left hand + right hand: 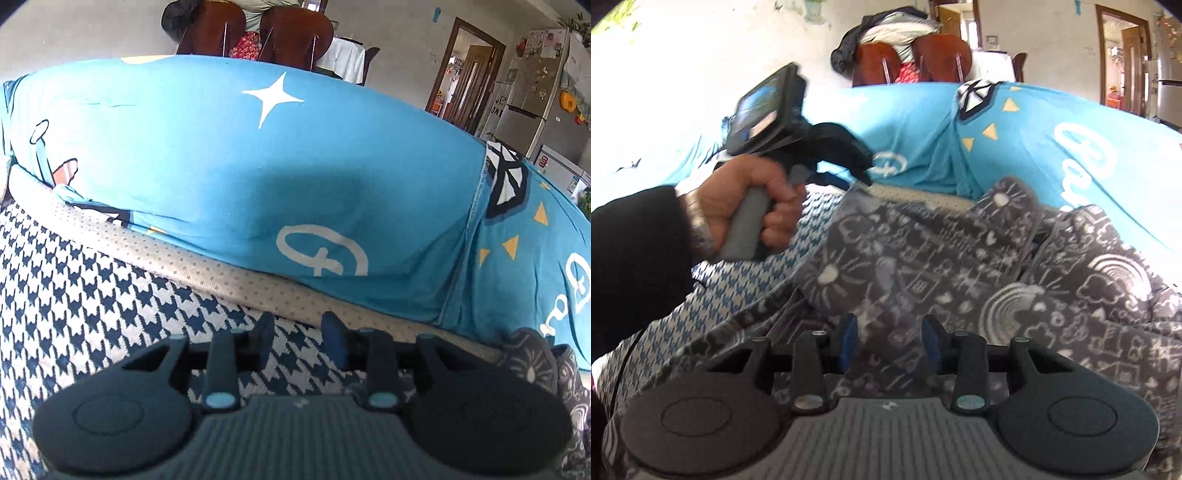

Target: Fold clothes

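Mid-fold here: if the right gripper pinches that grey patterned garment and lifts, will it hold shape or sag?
Likely sag: the grey patterned garment lies rumpled in soft folds, so it looks floppy. Its fuzzy-looking surface suggests fleece, probably light and not slippery. The right gripper is open just above it; a single pinch would probably drag the rest across the houndstooth cover.

- Right gripper point(889, 341) low over a grey garment point(960, 266) printed with white doodles; blue-padded fingers point(848, 341) apart, cloth showing between them.
- Left gripper point(862, 171) at upper left, held by a hand point(753, 199) in a dark sleeve point(635, 254), tip at the garment's far edge; blurred, grip unclear.
- Blue-and-white houndstooth cover point(746, 288) beneath.
- Bright blue printed sheet point(923, 147) beyond.
- Two brown chair backs point(912, 61) by the wall.
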A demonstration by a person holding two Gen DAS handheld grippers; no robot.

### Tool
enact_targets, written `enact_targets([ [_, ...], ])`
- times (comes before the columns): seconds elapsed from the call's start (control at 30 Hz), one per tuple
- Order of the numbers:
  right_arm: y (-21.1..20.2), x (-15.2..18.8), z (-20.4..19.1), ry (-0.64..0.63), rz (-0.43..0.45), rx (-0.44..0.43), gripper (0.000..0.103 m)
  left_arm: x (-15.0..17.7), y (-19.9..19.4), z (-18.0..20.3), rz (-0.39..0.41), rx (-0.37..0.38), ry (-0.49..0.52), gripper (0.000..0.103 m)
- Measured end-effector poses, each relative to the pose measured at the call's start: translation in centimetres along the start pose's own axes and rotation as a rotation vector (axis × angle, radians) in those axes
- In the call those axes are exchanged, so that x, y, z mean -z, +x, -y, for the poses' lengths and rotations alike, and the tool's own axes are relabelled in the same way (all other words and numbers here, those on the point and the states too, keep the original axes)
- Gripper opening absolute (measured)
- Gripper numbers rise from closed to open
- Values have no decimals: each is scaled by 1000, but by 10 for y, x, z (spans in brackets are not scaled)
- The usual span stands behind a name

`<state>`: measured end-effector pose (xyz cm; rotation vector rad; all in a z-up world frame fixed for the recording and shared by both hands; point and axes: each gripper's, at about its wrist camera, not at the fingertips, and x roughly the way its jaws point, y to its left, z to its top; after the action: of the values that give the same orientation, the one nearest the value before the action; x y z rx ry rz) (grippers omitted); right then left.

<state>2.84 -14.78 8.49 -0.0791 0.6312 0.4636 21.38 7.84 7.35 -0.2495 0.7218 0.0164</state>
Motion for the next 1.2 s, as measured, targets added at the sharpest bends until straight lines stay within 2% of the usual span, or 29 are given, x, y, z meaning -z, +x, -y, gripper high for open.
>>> enact_targets([
  [0.3,8,-8,29,-21,79,245,41,30,-44,-10,-48,-22,57,33],
  [0.33,9,-8,32,-20,83,255,45,32,-49,-14,-55,-21,59,33],
  [0.47,15,-8,41,-1,73,272,49,46,-69,-32,-85,-27,82,33],
  [0.6,26,-5,45,-2,31,301,50,64,-82,-39,-122,-35,124,33],
  [0.7,34,0,49,15,-25,382,49,78,-86,-34,-148,-29,191,33],
  [0.77,34,2,54,38,-31,420,49,88,-86,-29,-170,-5,236,36],
  [0.93,31,2,63,78,-42,453,49,108,-79,-13,-165,7,368,38],
  [1.2,29,1,70,111,-53,476,49,107,-86,-14,-164,66,370,38],
])
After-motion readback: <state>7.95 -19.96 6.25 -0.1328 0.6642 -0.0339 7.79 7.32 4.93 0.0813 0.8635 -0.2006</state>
